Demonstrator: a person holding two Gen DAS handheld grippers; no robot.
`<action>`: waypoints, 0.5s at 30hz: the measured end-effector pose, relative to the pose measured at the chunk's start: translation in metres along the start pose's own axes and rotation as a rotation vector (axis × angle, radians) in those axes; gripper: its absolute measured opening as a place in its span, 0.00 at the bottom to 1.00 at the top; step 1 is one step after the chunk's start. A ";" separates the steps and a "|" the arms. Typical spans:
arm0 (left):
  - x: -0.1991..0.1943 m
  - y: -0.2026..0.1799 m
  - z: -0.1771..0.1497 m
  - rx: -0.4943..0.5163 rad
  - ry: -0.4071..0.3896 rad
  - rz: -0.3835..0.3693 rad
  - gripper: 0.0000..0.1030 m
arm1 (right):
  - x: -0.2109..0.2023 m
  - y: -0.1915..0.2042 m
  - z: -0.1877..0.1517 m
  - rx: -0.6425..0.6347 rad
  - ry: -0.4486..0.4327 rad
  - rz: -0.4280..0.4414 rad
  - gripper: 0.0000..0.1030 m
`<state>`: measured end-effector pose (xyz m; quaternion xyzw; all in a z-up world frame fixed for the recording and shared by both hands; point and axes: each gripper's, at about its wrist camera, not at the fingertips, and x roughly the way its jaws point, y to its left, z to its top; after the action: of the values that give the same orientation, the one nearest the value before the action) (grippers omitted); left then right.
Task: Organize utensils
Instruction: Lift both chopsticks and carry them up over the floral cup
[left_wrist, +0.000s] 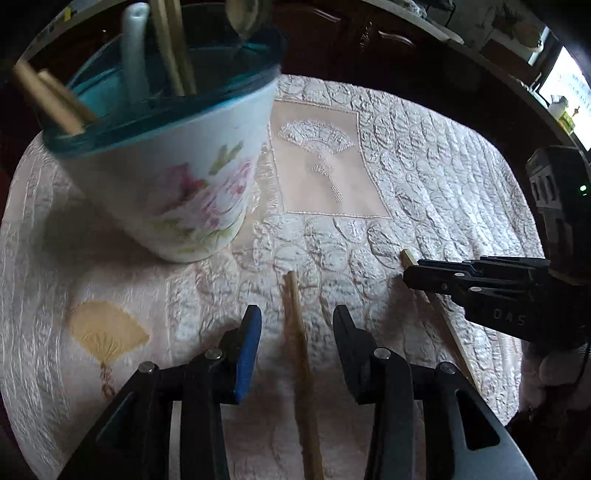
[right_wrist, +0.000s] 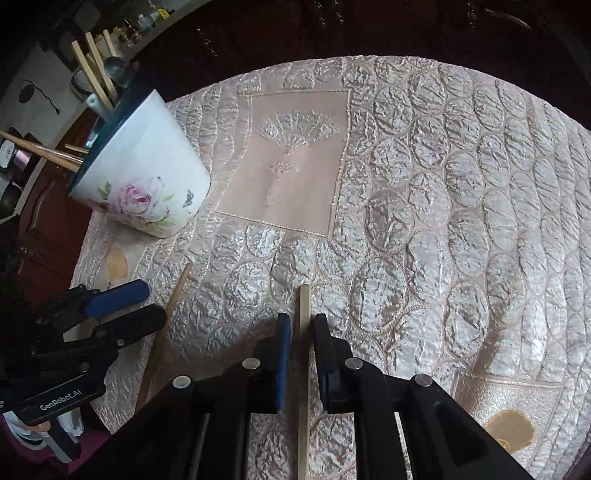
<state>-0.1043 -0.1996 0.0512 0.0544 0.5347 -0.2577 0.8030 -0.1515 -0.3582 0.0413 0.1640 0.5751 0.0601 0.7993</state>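
On the counter's quilted pink cloth, holding the left hand-held gripper tilted steeply down over a wooden chopstick lying flat. Keeping its blue-padded fingers well apart on either side of that stick, pressing on nothing.

Just beside it, holding the right hand-held gripper at the same steep tilt over a second chopstick, also lying flat on the cloth. Keeping these fingers only narrowly apart, straddling the stick with a thin gap showing on each side, so gripping nothing.

Leaving the two sticks near each other with their far ends pointing away from the cameras, roughly side by side but not touching.

Beyond the left one, and well apart from both sticks, standing a white flowered cup with a dark teal rim and inside on the same cloth. Already keeping several wooden chopsticks, a white spoon handle and a metal spoon inside it, all leaning out over the rim.
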 end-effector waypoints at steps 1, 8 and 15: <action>0.007 -0.001 0.003 0.007 0.012 0.010 0.40 | 0.002 -0.001 0.000 0.010 -0.007 0.015 0.15; 0.016 0.001 0.004 0.012 0.013 0.020 0.07 | -0.007 -0.004 -0.004 -0.034 -0.021 0.023 0.08; -0.049 0.020 0.000 -0.059 -0.085 -0.093 0.05 | -0.056 0.004 0.002 -0.045 -0.120 0.095 0.07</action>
<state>-0.1096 -0.1644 0.0911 -0.0052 0.5095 -0.2810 0.8133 -0.1673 -0.3705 0.0937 0.1763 0.5160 0.1011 0.8321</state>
